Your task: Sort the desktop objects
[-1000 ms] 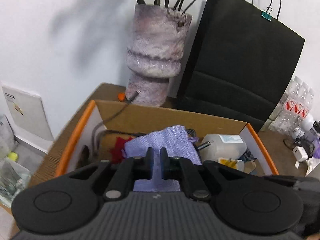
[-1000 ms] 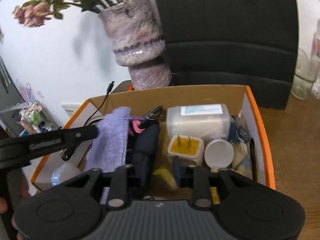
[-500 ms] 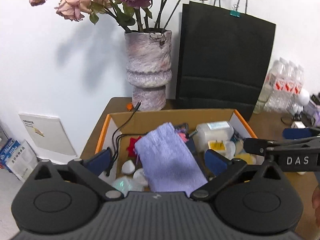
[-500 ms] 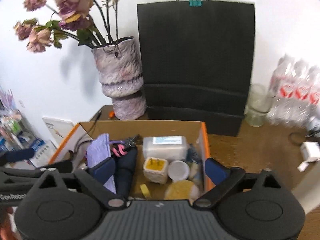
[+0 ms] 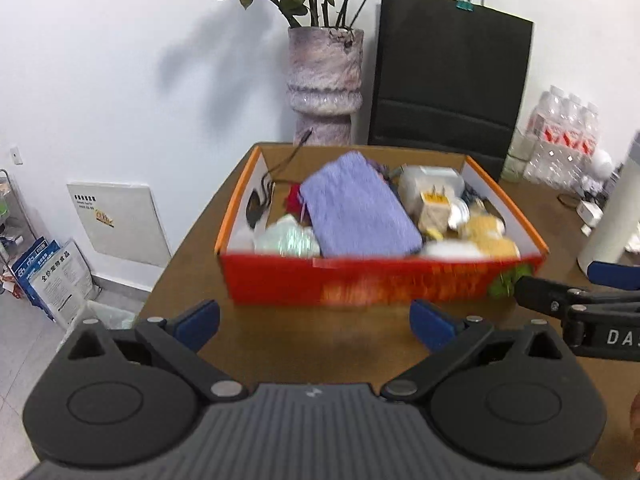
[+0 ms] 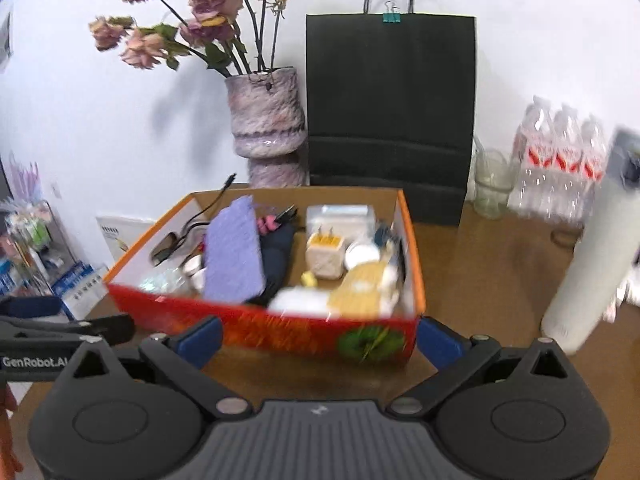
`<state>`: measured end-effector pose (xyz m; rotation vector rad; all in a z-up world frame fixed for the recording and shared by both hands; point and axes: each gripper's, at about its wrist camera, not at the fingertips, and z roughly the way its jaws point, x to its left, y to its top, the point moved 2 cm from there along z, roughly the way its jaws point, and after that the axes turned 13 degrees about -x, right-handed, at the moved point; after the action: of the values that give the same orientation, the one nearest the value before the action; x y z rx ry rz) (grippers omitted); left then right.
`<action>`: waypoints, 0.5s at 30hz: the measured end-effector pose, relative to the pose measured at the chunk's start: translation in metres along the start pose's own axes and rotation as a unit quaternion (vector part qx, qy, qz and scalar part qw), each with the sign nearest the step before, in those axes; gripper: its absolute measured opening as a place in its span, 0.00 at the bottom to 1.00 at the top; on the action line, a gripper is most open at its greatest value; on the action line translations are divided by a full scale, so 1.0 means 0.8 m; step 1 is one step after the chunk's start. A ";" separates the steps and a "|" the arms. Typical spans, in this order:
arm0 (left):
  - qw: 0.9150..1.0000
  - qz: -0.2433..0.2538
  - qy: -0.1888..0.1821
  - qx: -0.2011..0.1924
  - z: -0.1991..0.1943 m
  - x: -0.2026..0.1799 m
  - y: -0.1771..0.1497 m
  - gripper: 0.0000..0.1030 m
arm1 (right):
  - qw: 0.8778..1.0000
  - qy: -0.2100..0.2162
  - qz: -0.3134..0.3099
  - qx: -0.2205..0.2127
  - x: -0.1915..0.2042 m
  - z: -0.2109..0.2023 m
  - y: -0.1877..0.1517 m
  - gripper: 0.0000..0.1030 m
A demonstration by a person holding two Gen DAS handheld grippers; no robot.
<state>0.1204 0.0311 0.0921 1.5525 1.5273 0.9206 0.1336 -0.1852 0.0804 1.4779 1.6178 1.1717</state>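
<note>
Where brown wood shows, a rectangular orange cardboard box (image 5: 384, 280) holds a nubby purple pouch (image 5: 356, 208).

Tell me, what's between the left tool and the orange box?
Only bare brown table lies between the left tool and the orange box, seen in the left wrist view.

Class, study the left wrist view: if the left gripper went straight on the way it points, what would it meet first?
Probably the red front wall of the box, just ahead of the open left gripper; bare table lies between, though depth is uncertain.
</note>
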 end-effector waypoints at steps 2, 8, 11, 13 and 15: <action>1.000 0.001 0.000 -0.004 -0.017 0.000 -0.018 1.00 | 1.000 -0.003 0.005 -0.003 0.005 -0.015 -0.020 1.00; 1.000 -0.006 0.000 -0.012 -0.056 0.004 -0.076 1.00 | 1.000 -0.001 -0.013 -0.006 0.023 -0.062 -0.077 1.00; 1.000 -0.009 -0.003 -0.007 -0.067 0.001 -0.110 1.00 | 1.000 0.001 -0.031 -0.007 0.029 -0.082 -0.103 1.00; 1.000 -0.003 -0.004 0.003 -0.071 0.000 -0.128 1.00 | 0.999 -0.009 -0.044 -0.007 0.030 -0.092 -0.120 1.00; 1.000 -0.005 -0.002 0.006 -0.075 0.001 -0.140 1.00 | 0.999 -0.018 -0.048 -0.004 0.027 -0.098 -0.132 1.00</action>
<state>0.0159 0.0333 0.0198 1.5530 1.5394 0.9022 0.0168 -0.1755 0.0167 1.3929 1.6387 1.0912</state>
